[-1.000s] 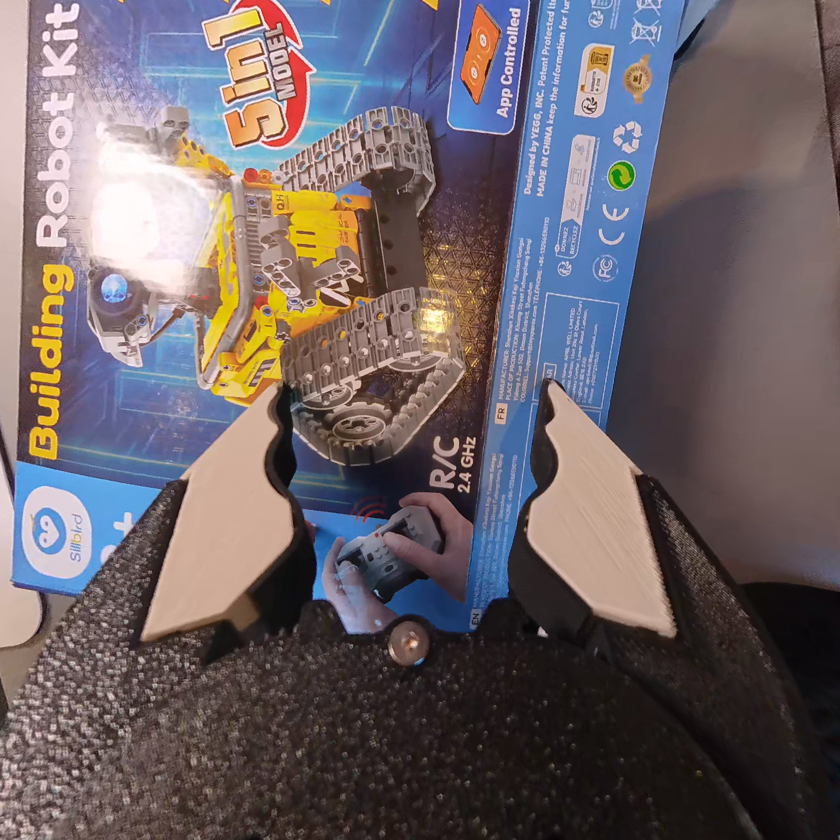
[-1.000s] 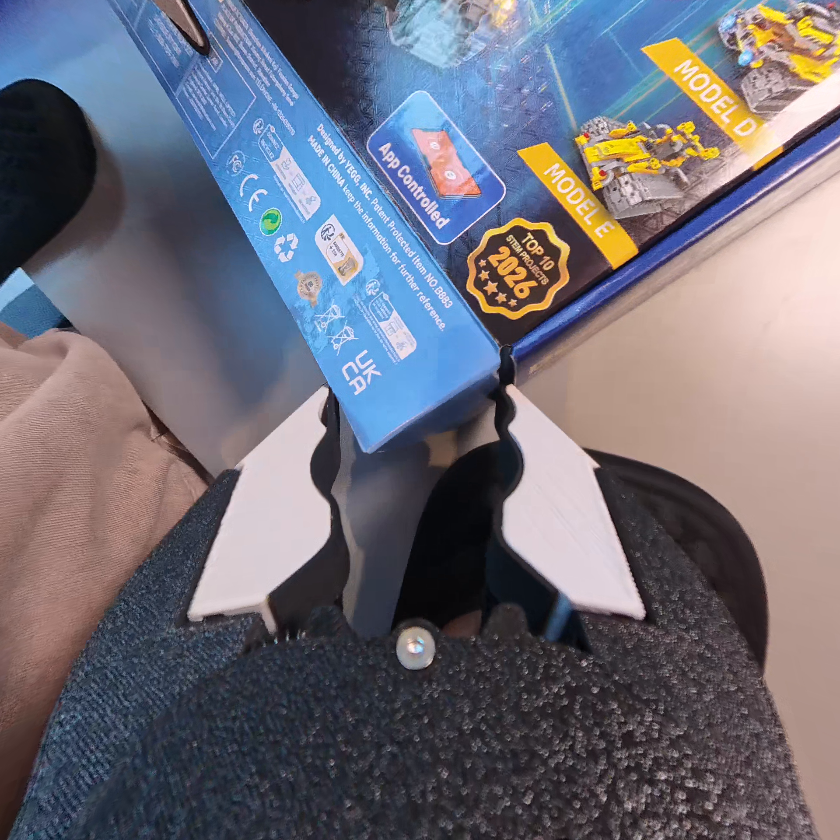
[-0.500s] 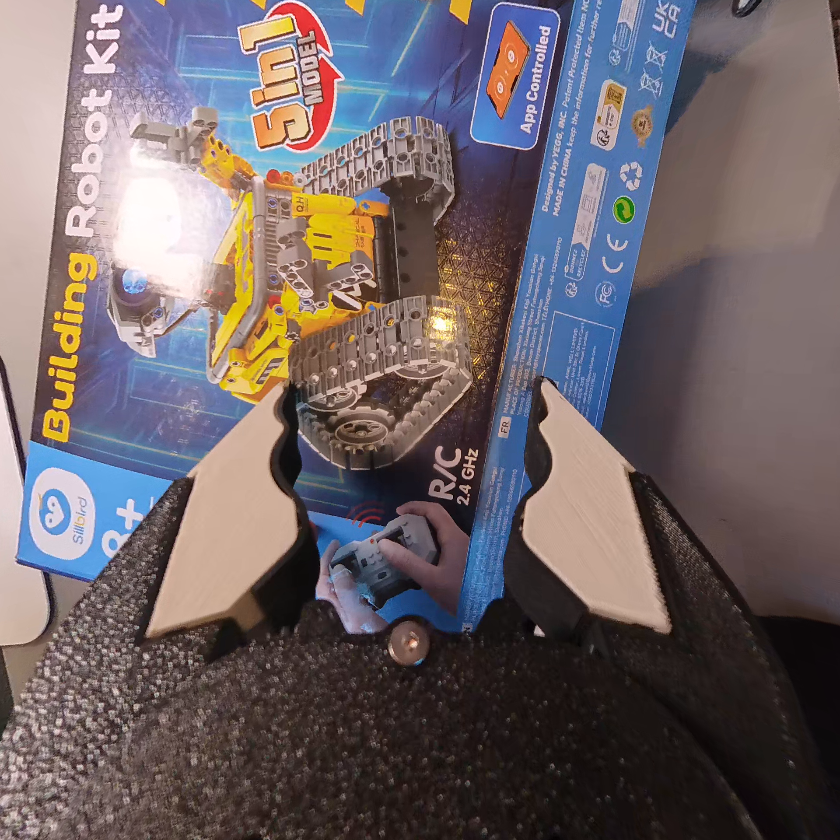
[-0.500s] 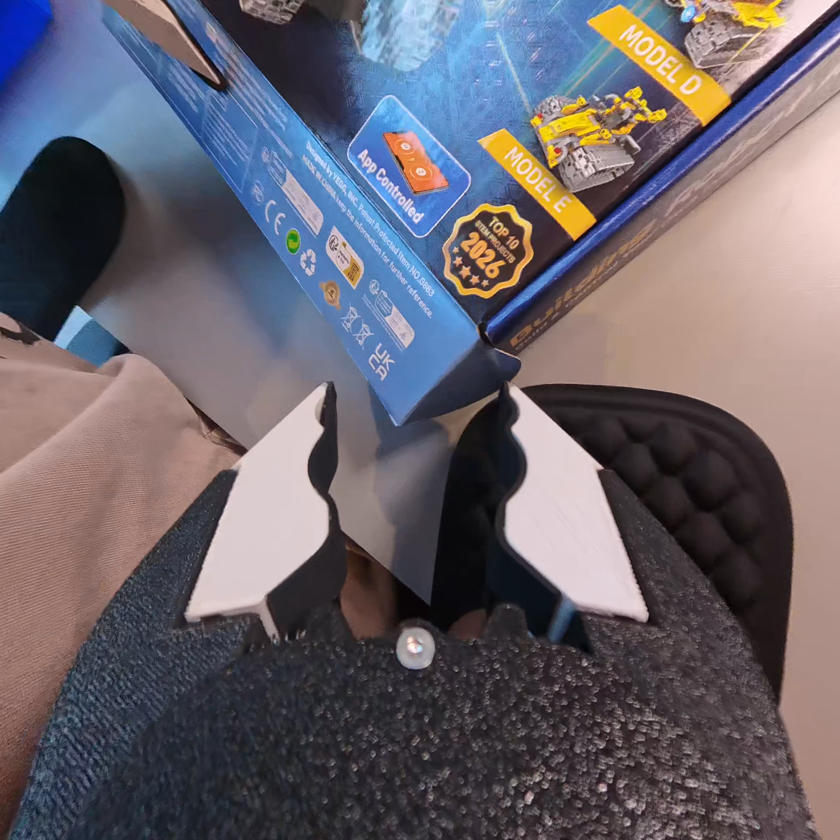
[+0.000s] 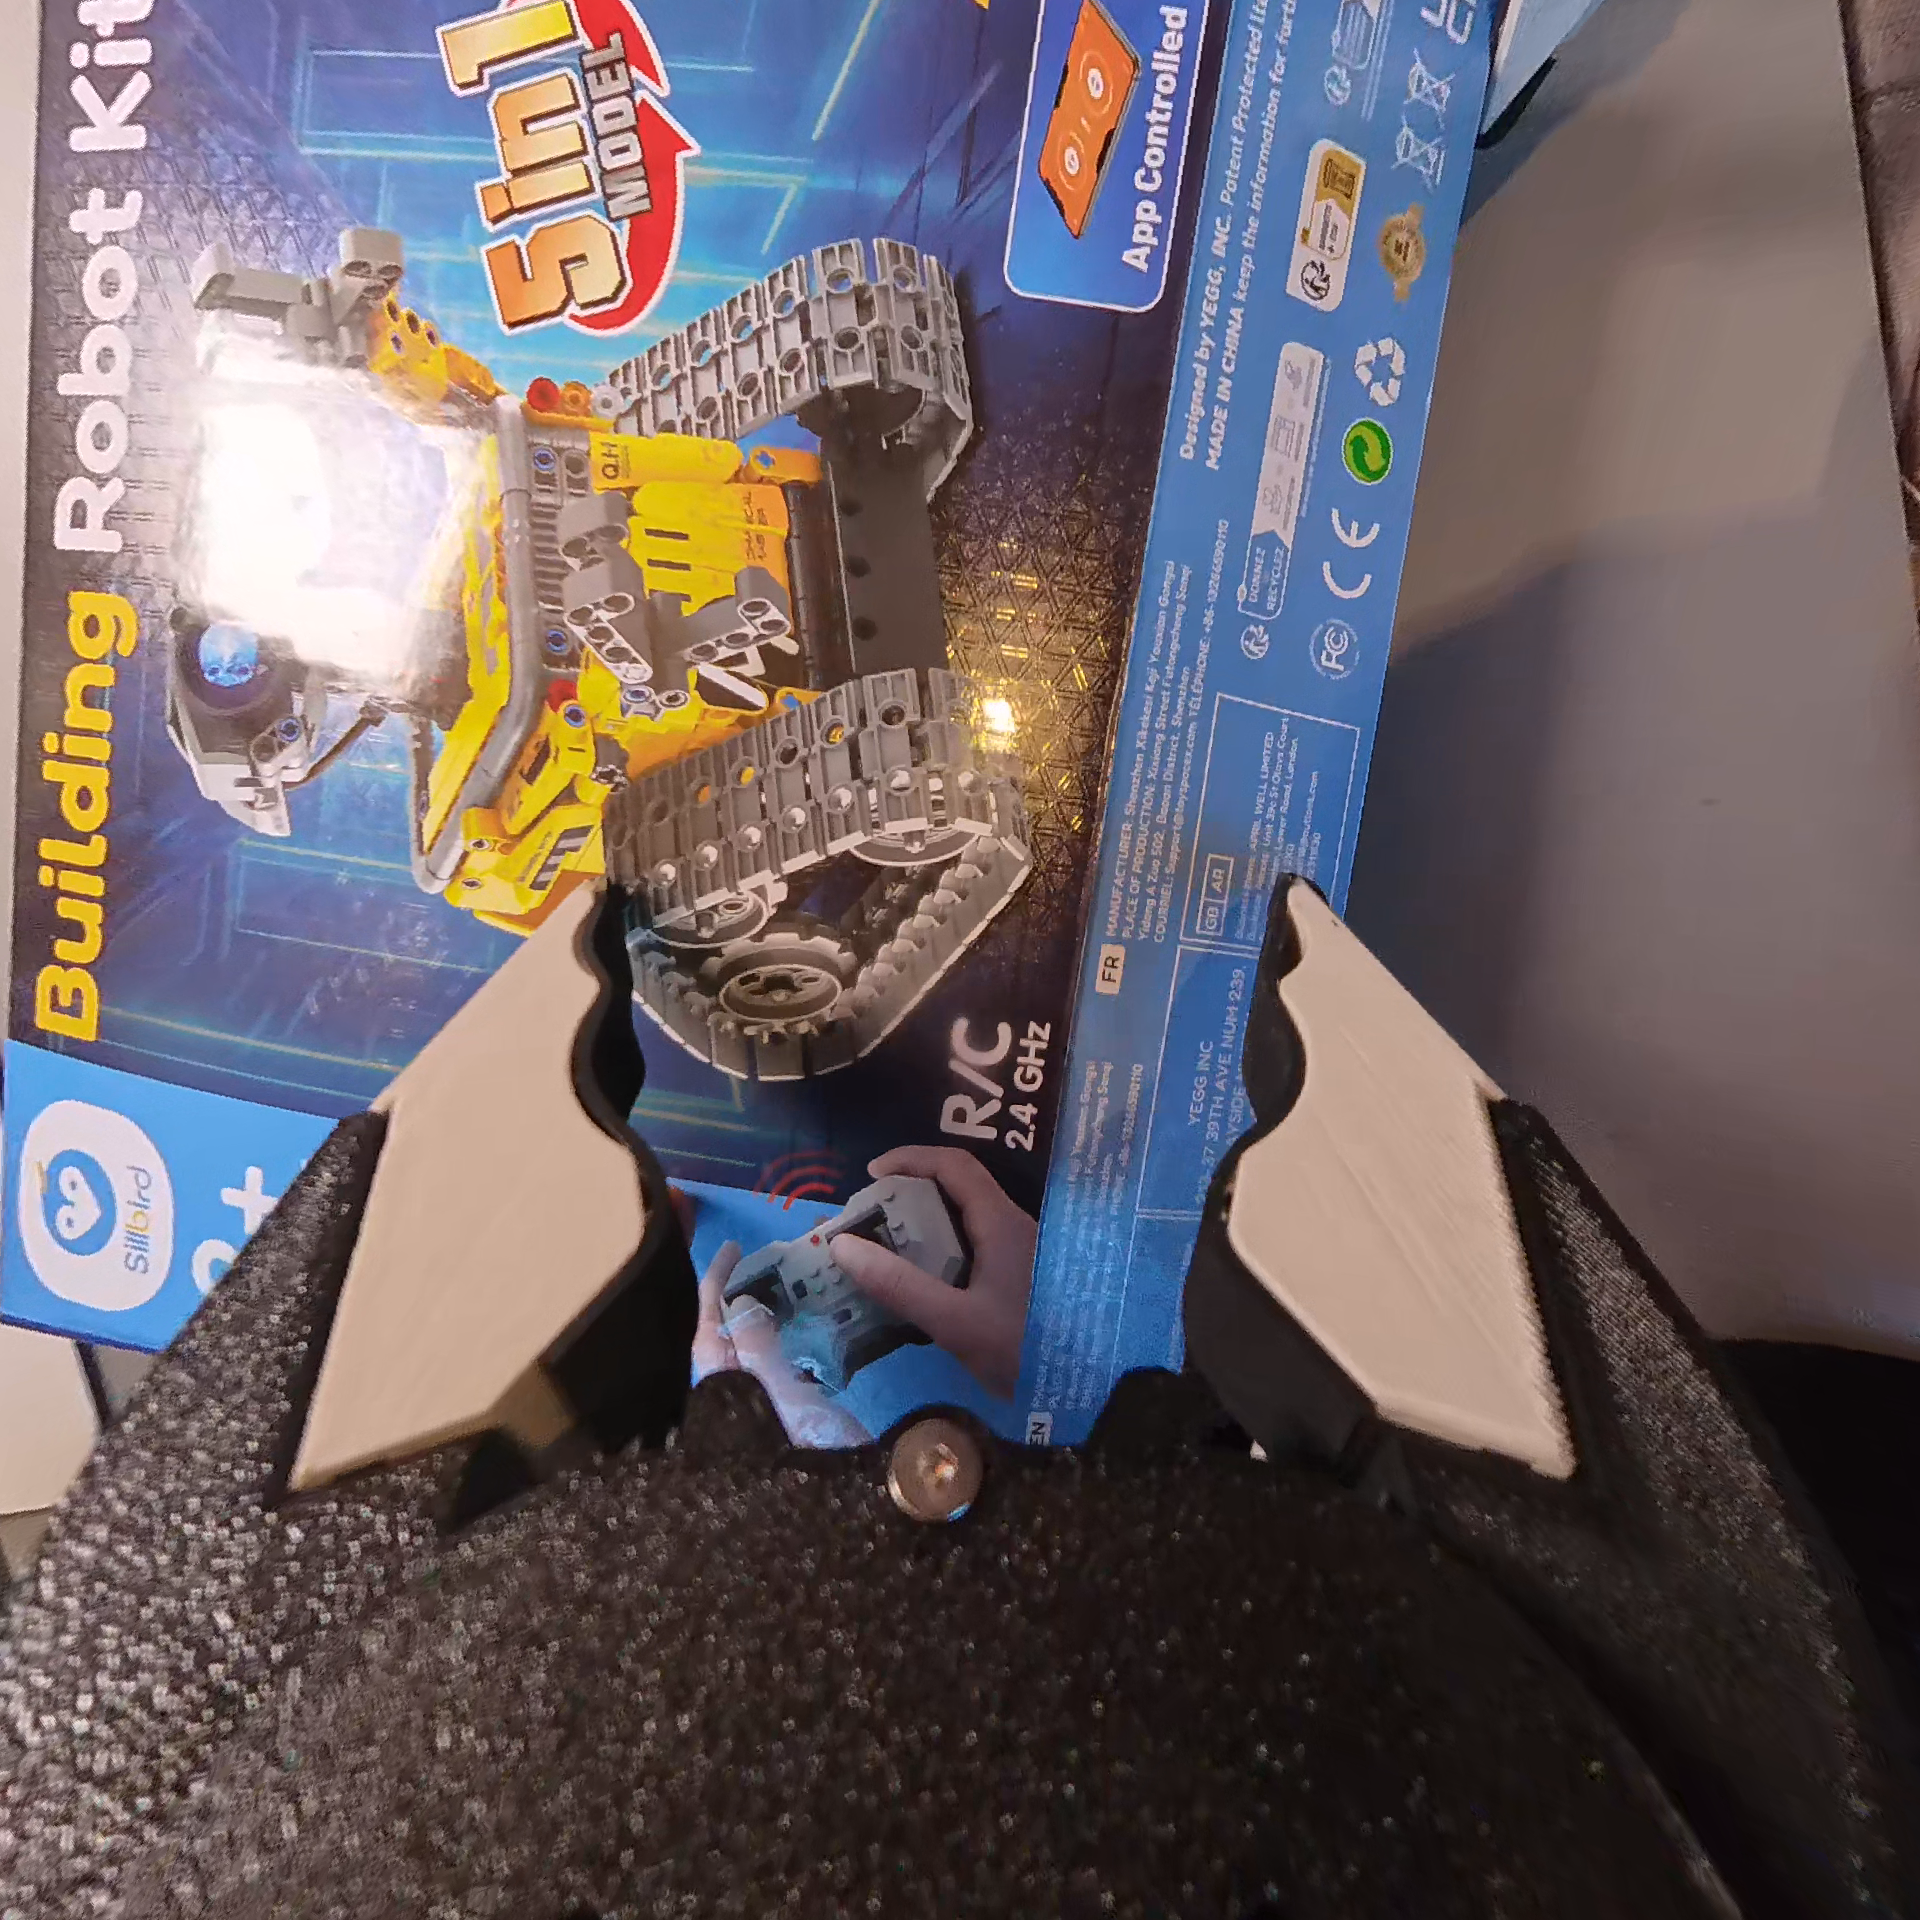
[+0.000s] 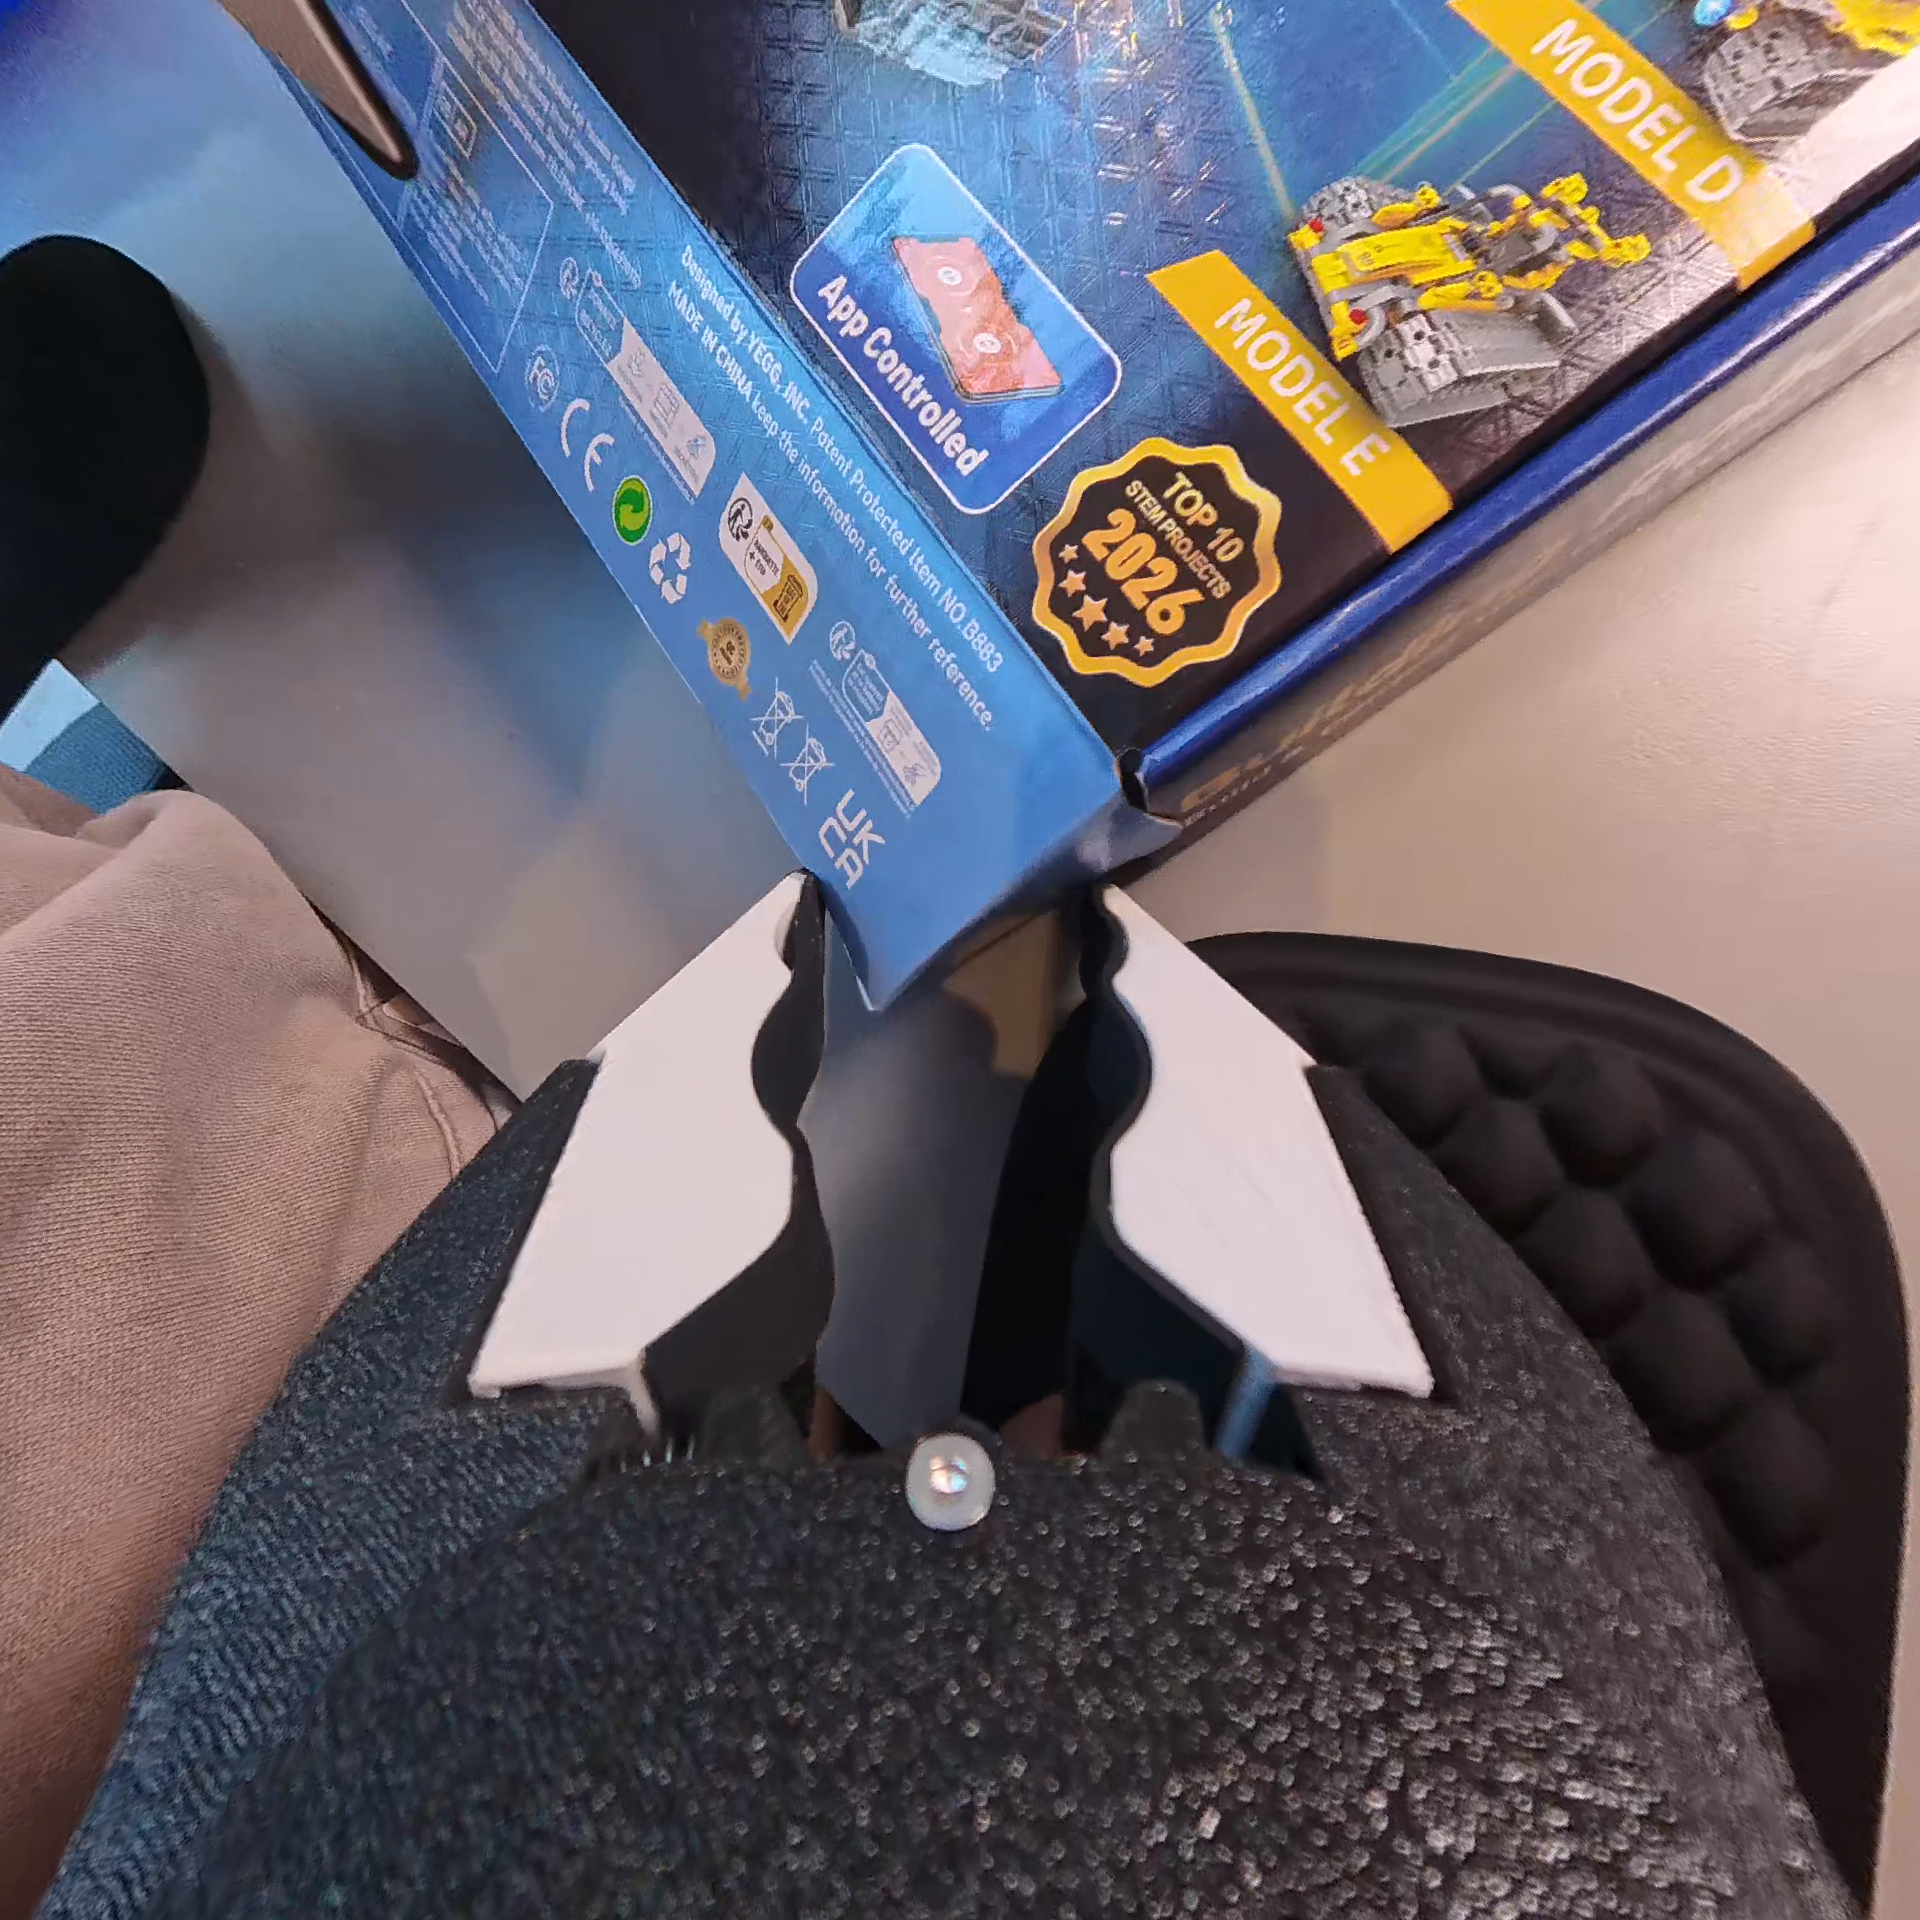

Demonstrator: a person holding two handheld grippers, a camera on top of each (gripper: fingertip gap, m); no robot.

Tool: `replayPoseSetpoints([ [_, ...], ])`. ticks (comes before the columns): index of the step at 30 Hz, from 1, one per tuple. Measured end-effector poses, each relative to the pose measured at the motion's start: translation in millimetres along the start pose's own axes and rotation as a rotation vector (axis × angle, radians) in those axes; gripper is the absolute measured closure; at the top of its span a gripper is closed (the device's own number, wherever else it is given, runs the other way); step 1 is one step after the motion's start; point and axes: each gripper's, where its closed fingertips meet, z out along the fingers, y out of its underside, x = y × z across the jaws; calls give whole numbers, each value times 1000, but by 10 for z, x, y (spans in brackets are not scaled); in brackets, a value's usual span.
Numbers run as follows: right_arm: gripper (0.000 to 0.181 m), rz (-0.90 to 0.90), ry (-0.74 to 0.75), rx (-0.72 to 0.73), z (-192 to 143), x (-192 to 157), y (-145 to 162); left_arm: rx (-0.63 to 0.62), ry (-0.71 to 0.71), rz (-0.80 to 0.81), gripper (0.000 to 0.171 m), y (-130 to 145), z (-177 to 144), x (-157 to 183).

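Over toy box long edge: left gripper spread wide; right gripper spread around corner (pale table beside).

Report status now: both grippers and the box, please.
Left gripper open, straddling side edge of blue printed cardboard toy box. Right gripper open, box corner between its fingertips. Black quilted cushion beside right gripper.

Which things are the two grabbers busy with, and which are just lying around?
Busy with:
- toy box, a corner between the open fingers of the left gripper and of the right gripper

Lying around:
- black cushion
- beige cloth
- table
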Motion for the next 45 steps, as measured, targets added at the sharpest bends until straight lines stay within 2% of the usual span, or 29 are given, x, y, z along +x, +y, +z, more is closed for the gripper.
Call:
replayPoseSetpoints([
  [7,163,-36,-7,71,-75,127,-62,-17,58,-45,55,-1,-56,-73],
  [12,170,-203,198,114,-189,609,-203,14,61,-88,62,-61,-55,-170],
  [14,170,-325,281,106,-170,776,-240,27,57,-99,65,-79,-50,-197],
  [16,162,-344,306,123,-156,854,-301,38,46,-109,67,-91,-42,-223],
  [19,181,-311,360,233,-295,956,-445,46,18,-112,67,-105,-30,-255],
  [24,181,-282,311,256,-305,935,-449,38,-20,-99,62,-98,-4,-240],
  [31,181,-169,35,194,-228,696,-318,32,-44,-60,56,-54,5,-231],
  [37,181,-185,-51,193,-218,585,-294,31,-31,-52,54,-38,-4,-244],
  [39,181,-196,0,196,-208,631,-295,33,-31,-56,55,-42,-8,-254],
  [45,181,-261,333,231,-252,896,-349,53,-29,-79,59,-71,-11,-300],
])
